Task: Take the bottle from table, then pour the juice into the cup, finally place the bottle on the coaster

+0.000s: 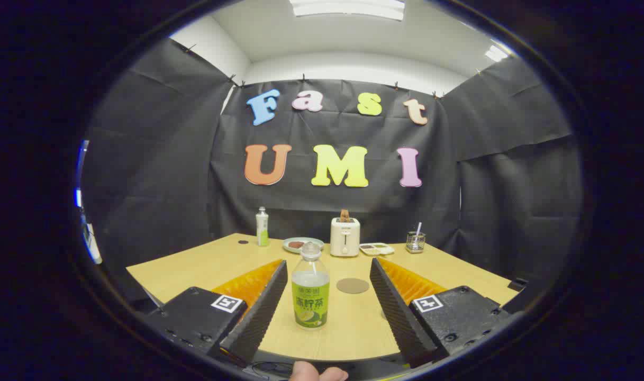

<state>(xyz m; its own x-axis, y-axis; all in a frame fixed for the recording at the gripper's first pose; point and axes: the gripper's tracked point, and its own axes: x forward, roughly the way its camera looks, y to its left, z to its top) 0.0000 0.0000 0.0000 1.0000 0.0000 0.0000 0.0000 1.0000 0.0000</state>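
Item: bottle point(310, 288), clear plastic, round body, pale cap, glossy green label on the lower half, part filled with pale liquid; it stood upright on the bench point(194, 270) between the two fingers of my tool point(323, 311), a little nearer the left finger and touching neither. Tool state: I had it spread wide, holding nothing; the inner faces of its fingers were ribbed, good for gripping smooth plastic. Step in hand, as I judged it: taking the bottle. To do it well I wanted the tool centred on the bottle first, then closed level across the labelled body, low enough that a tall, narrow thing would not tip, and gently, since thin plastic gives. Coaster point(352, 286): flat brown disc, matt, lying just beyond the bottle and to its right. Bench: pale wood grain, smooth. Further back: a second, smaller bottle point(262, 227), a shallow plate point(302, 244), a cream toaster point(345, 237) with rounded corners, a low tray point(377, 248), and a small wire holder point(415, 242). I could not make out a cup with any certainty.
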